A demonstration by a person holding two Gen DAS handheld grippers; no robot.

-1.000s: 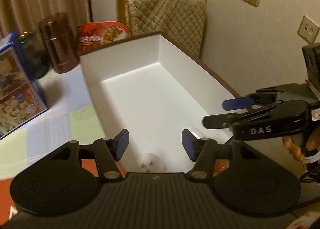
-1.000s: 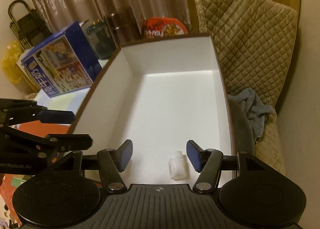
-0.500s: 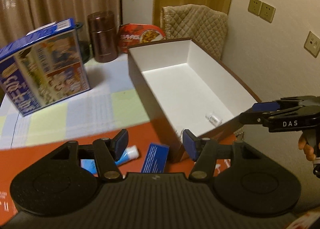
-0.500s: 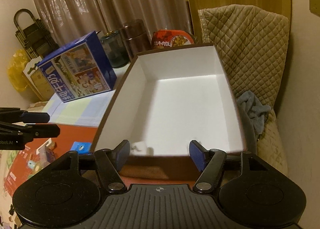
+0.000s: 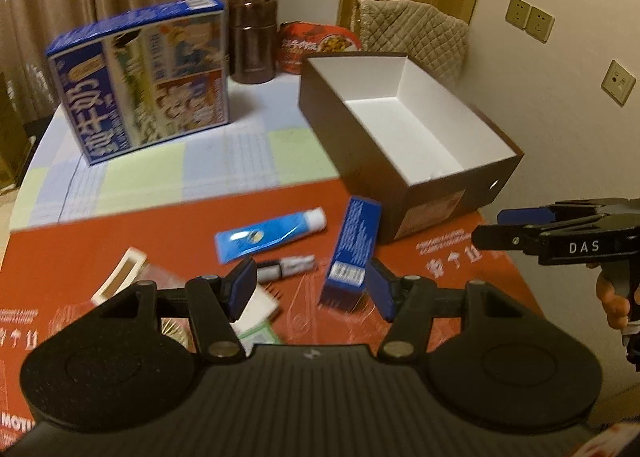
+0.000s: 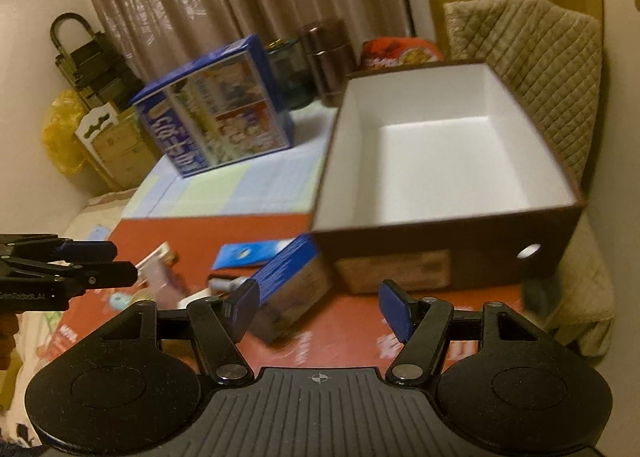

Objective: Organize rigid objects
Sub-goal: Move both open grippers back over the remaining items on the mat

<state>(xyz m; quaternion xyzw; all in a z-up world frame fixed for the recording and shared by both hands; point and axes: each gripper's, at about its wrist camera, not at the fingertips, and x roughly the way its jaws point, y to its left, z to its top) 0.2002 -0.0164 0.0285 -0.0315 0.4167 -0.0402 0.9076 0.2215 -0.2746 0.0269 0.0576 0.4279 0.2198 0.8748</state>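
Note:
A brown box with a white inside [image 5: 404,125] [image 6: 448,145] stands open on the table. In front of it on the red mat lie a small blue carton [image 5: 354,241] [image 6: 286,269], a blue tube [image 5: 268,237] [image 6: 248,253], a marker [image 5: 286,267] and a beige flat piece [image 5: 120,277]. My left gripper [image 5: 312,287] is open and empty, above the carton and marker; it also shows in the right wrist view [image 6: 108,261]. My right gripper [image 6: 320,309] is open and empty, in front of the box; in the left wrist view it [image 5: 500,225] is at the right.
A big blue printed carton [image 5: 148,77] [image 6: 216,105], a brown canister [image 5: 252,41], a red food tub [image 5: 316,45] and a quilted chair back [image 5: 412,33] are behind the box. Papers [image 5: 256,309] lie near the left gripper. The wall is on the right.
Both grippers have pulled back and up out of the white box toward the near side of the table. The loose items on the red mat have come into view.

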